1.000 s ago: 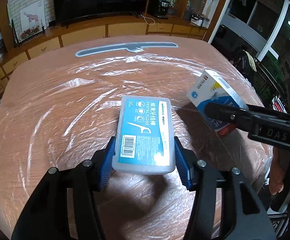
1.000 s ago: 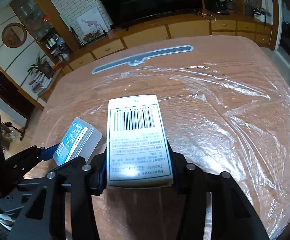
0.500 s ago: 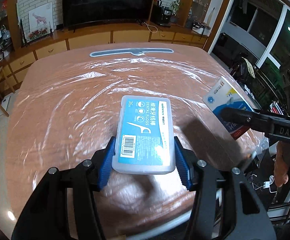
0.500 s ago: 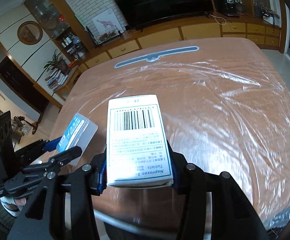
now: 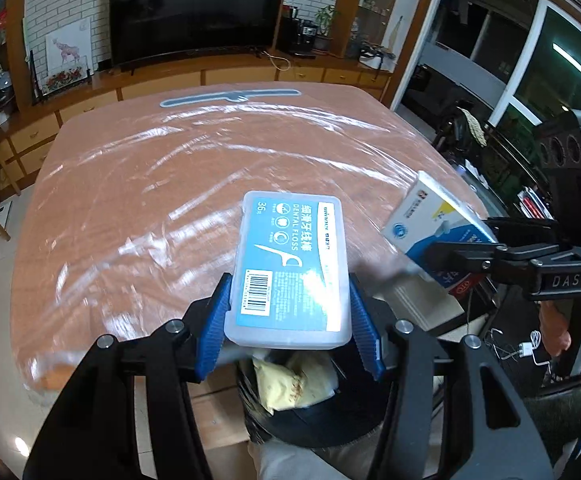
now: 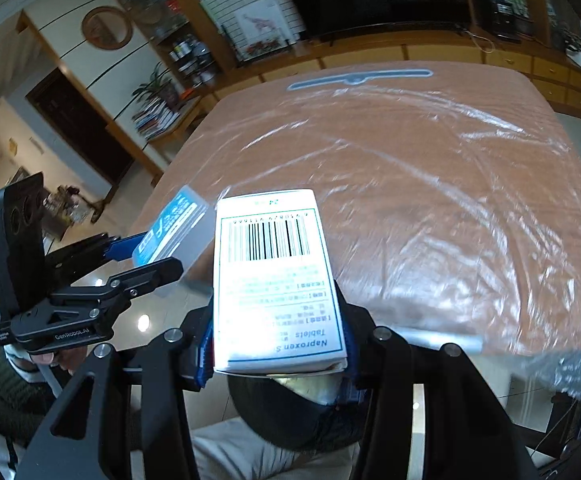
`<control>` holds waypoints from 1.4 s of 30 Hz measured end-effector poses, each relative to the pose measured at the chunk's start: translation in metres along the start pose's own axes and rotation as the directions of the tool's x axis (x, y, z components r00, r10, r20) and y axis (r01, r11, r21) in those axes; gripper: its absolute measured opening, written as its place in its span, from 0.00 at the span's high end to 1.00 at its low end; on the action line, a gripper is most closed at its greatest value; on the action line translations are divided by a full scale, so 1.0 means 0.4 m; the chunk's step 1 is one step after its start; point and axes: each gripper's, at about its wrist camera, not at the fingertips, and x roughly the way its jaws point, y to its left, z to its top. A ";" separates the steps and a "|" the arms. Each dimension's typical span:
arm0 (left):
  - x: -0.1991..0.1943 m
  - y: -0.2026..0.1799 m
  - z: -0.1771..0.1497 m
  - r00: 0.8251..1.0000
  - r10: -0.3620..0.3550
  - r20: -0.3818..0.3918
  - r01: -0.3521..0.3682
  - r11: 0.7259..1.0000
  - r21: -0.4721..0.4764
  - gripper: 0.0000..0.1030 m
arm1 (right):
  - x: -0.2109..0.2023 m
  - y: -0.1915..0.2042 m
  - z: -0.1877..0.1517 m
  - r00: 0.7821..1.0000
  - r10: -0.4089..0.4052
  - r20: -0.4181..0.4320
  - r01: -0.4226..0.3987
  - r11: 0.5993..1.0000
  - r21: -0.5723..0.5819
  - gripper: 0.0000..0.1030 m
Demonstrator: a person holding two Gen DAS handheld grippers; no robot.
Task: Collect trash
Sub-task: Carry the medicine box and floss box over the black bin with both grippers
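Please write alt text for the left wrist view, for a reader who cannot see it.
The left tool grips a clear dental floss box above a black trash bin holding crumpled yellowish trash. To the right, the right tool holds a white and blue medicine box near the edge of a plastic-covered table.

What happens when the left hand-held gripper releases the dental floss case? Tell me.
The dental floss case looks like rigid, smooth plastic, so it probably slides free without sagging. It seems light and should drop flat toward the trash bin directly below.
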 end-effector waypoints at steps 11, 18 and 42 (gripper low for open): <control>-0.020 -0.074 -0.113 0.996 -0.038 -0.081 0.041 0.999 0.033 0.46 | -0.001 0.013 -0.126 0.993 -0.001 -0.114 -0.005 0.999 -0.054 0.54; 0.027 -0.095 -0.179 0.986 -0.020 -0.164 0.027 0.999 0.039 0.46 | 0.042 0.005 -0.183 0.982 -0.018 -0.186 0.005 0.997 -0.072 0.54; 0.275 -0.072 -0.268 0.935 0.127 -0.332 -0.089 0.988 0.127 0.46 | 0.280 -0.060 -0.245 0.943 -0.197 -0.268 0.188 0.980 -0.057 0.54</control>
